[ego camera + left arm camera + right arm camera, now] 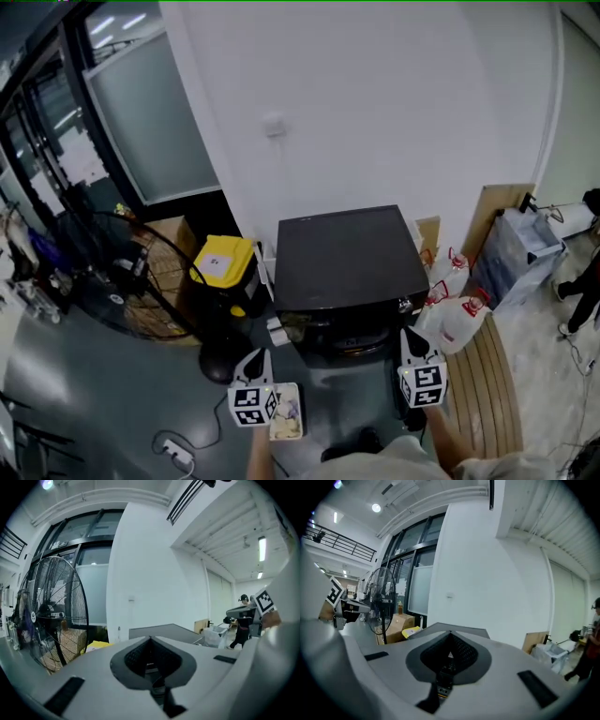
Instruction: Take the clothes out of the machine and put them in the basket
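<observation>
Ahead of both grippers in the head view stands the washing machine [349, 258], a dark box backed against the white wall [375, 103], its wide front turned toward the person. The left gripper [255, 362] hangs off the front left corner and the right gripper [410, 339] off the front right corner, so the machine's front lies between them and a little beyond. The right looks slightly nearer. The front is in shadow, and I cannot tell whether the door is open. No clothes show. A small pale container [287, 412] sits just beside the left gripper on the floor, and I cannot say whether it is the basket.

In the left gripper view the jaws are clenched to a point with nothing between them. The machine's flat top lies straight beyond the tip, with a big fan [51, 611] off to its left.

In the right gripper view the jaws are likewise pressed together and empty, the machine's top again dead ahead. By my reading, the reach must drop toward the front.
</observation>
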Available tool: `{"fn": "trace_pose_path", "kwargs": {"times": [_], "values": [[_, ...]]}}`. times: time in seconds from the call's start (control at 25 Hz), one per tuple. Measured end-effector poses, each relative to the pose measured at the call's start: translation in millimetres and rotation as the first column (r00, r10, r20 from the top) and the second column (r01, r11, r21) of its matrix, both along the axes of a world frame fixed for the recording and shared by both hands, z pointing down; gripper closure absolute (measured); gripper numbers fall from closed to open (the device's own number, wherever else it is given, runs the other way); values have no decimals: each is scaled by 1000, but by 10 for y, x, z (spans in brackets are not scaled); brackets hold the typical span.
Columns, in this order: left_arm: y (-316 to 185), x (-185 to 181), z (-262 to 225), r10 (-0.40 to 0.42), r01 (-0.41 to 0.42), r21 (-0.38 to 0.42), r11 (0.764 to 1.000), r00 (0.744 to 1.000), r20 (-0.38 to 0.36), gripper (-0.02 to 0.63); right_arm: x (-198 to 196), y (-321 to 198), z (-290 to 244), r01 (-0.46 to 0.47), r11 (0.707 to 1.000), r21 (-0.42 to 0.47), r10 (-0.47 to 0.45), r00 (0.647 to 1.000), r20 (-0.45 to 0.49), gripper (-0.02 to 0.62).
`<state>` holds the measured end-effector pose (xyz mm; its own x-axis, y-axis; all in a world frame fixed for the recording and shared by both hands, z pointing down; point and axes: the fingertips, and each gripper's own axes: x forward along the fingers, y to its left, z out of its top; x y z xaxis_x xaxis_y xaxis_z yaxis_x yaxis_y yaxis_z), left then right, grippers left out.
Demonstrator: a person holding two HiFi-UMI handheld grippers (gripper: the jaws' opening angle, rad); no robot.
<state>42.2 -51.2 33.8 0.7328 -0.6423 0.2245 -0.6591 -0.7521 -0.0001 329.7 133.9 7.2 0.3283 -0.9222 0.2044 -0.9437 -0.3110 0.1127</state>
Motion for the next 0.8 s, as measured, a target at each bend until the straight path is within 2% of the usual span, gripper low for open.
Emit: {"fn": "trace_pose_path", "kwargs": {"times": [0.32, 0.8], "values": [[82, -80, -220, -28, 28, 23, 999, 999, -20, 588, 21, -37, -271, 20, 999, 47, -19, 1000, -23, 572], [123, -95, -168, -46, 47, 9, 999, 999, -29, 588, -85, -151, -204, 57, 998, 21, -56, 998, -36, 572]]}}
